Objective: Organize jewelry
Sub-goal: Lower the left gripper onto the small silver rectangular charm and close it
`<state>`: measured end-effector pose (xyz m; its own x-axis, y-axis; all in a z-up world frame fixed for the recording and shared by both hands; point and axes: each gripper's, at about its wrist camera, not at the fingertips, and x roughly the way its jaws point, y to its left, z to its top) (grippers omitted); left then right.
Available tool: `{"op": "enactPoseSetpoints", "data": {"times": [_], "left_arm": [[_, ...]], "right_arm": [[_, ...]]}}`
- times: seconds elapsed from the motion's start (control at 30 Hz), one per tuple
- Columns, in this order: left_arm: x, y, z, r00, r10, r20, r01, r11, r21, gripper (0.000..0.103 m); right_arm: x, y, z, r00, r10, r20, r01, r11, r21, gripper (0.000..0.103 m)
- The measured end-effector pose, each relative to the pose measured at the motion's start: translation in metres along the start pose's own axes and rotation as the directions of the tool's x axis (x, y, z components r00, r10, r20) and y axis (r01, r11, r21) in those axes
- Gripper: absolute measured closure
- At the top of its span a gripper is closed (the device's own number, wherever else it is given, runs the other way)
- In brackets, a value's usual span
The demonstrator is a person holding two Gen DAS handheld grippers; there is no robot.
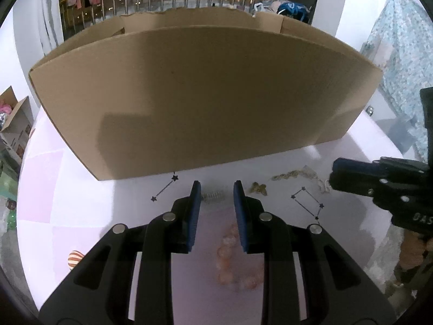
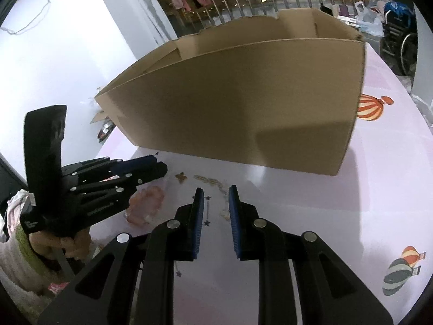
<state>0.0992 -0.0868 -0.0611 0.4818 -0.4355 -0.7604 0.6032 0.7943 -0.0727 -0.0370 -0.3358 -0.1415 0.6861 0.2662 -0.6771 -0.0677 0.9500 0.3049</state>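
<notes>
Left gripper poised part-open and empty above a pink bead bracelet before the cardboard box; right gripper, likewise gaping, nears a gold chain. Both pieces likely light, limp, slippery; best pinched across a strand.

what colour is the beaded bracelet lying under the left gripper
Pale pink to peach; the beaded bracelet shows best in the left wrist view, between the left gripper's fingers.

Left claw level, jaws parted, gripping nothing. Right claw likewise parted and empty, angled inward toward the left.
</notes>
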Motion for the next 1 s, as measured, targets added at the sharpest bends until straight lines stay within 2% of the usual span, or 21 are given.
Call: {"op": "enactPoseSetpoints", "data": {"times": [0.2,0.27,0.3,0.47,1.0], "left_arm": [[0.001,-0.009,0.0,0.998,0.06,-0.013,-0.06,0.998,0.022,0.081],[0.0,-0.011,0.0,0.997,0.08,-0.011,-0.08,0.997,0.019,0.084],[0.0,-0.011,-0.001,0.996,0.089,-0.01,-0.089,0.996,0.017,0.089],[-0.003,-0.017,0.0,0.994,0.108,-0.009,-0.107,0.993,0.045,0.089],[-0.012,-0.006,0.0,0.997,0.079,0.02,-0.079,0.997,0.013,0.089]], "right_arm": [[0.002,0.0,0.003,1.0,-0.002,0.008,0.002,1.0,0.003,0.084],[0.002,0.001,0.0,1.0,-0.003,0.011,0.003,1.0,0.004,0.084],[0.001,0.0,0.0,1.0,-0.004,0.013,0.004,1.0,0.004,0.084],[-0.005,-0.005,-0.002,1.0,-0.005,0.02,0.004,1.0,0.013,0.084],[-0.013,-0.001,-0.004,0.998,-0.052,0.019,0.053,0.998,-0.02,0.084]]}}
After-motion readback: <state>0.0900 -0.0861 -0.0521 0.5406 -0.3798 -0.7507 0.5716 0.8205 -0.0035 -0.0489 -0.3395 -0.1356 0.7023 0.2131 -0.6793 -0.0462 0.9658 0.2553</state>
